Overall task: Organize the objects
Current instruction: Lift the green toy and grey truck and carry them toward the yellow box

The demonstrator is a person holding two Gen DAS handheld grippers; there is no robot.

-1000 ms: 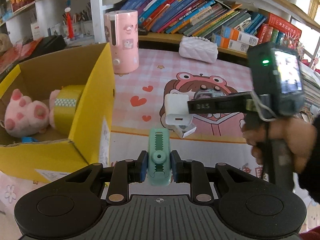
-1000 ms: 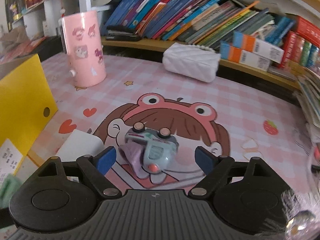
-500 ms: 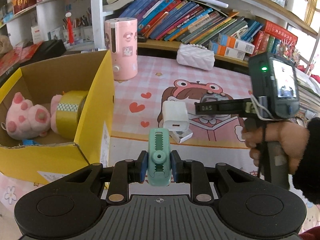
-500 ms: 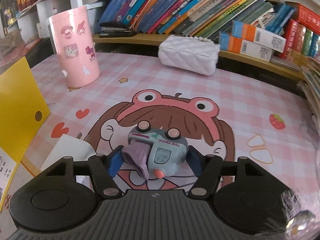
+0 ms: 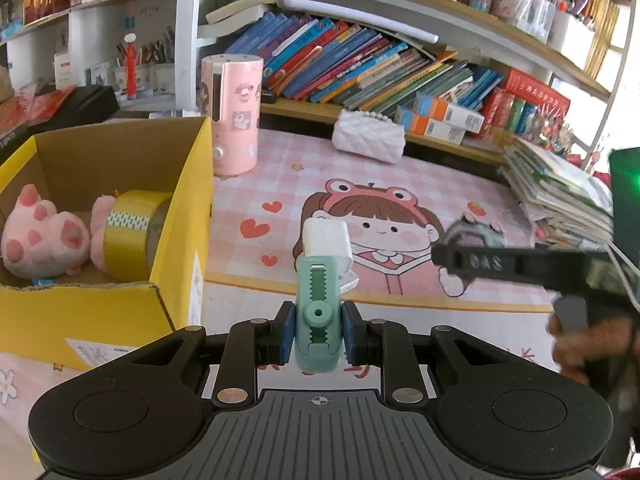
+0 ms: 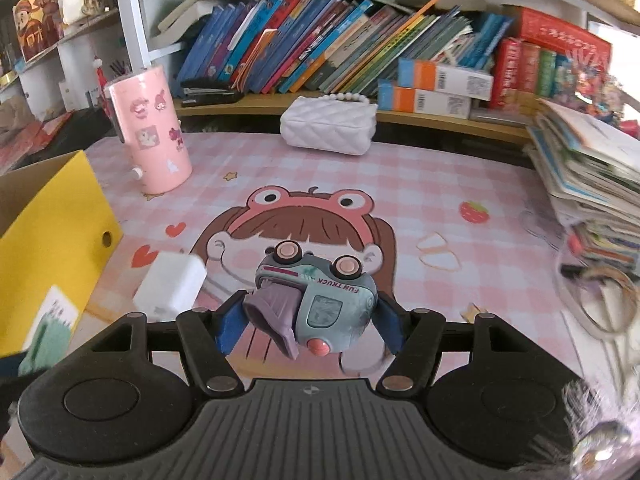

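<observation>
Currently left gripper (image 5: pixel 318 330) pinches green clip (image 5: pixel 318 312), right gripper (image 6: pixel 306 322) clamps toy truck (image 6: pixel 320 300); yellow box (image 5: pixel 188 216) lies left of both, nearer left.

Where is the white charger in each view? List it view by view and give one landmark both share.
Left wrist: the white charger lies at centre, just beyond the green clip.
Right wrist: the charger lies lower left, beside the yellow box.
Shared landmark: the pink cylinder standing at the back of the mat.
</observation>
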